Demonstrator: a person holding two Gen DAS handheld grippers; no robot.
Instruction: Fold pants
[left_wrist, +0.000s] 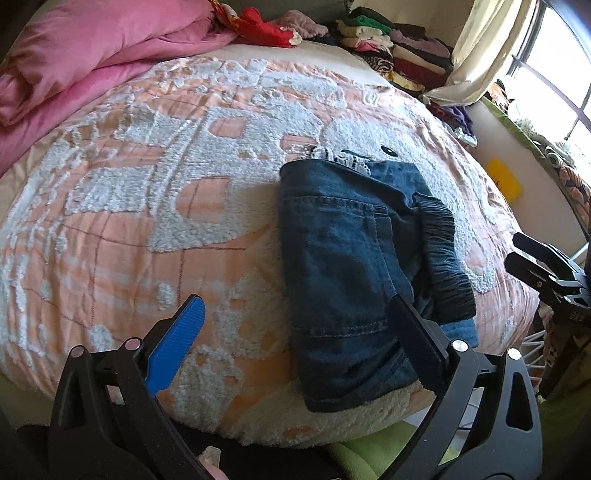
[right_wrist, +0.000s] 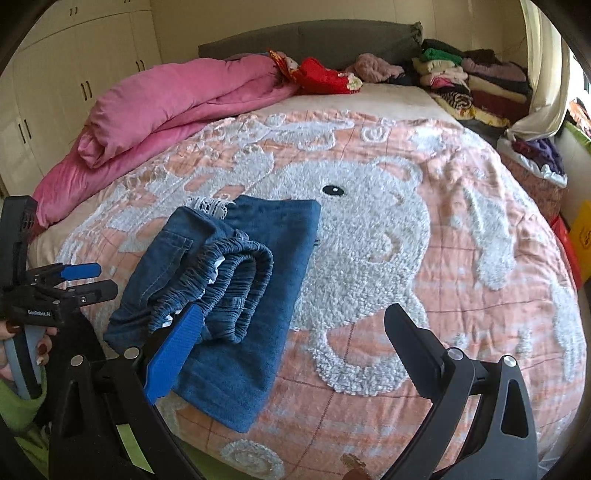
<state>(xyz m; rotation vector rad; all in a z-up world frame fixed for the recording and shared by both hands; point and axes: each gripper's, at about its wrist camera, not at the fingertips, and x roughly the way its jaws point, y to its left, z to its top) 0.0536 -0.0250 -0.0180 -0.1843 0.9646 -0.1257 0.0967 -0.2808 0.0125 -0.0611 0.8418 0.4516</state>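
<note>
Dark blue denim pants (left_wrist: 347, 266) lie folded in a compact stack on the bed, with the elastic waistband (left_wrist: 443, 258) on top at the right side. In the right wrist view the pants (right_wrist: 258, 266) lie left of centre, waistband (right_wrist: 229, 291) bunched on top. My left gripper (left_wrist: 295, 314) is open and empty, just above the near end of the pants; it also shows at the left edge of the right wrist view (right_wrist: 92, 280). My right gripper (right_wrist: 291, 321) is open and empty, its blue finger over the pants' near edge; its fingertips (left_wrist: 532, 251) show at the right in the left wrist view.
The bed is covered by an orange and white fleece blanket (right_wrist: 406, 229) with an elephant figure. A pink duvet (right_wrist: 166, 110) lies at the far left. Stacks of folded clothes (right_wrist: 472, 85) sit at the headboard's right. A wardrobe (right_wrist: 55, 74) stands to the left.
</note>
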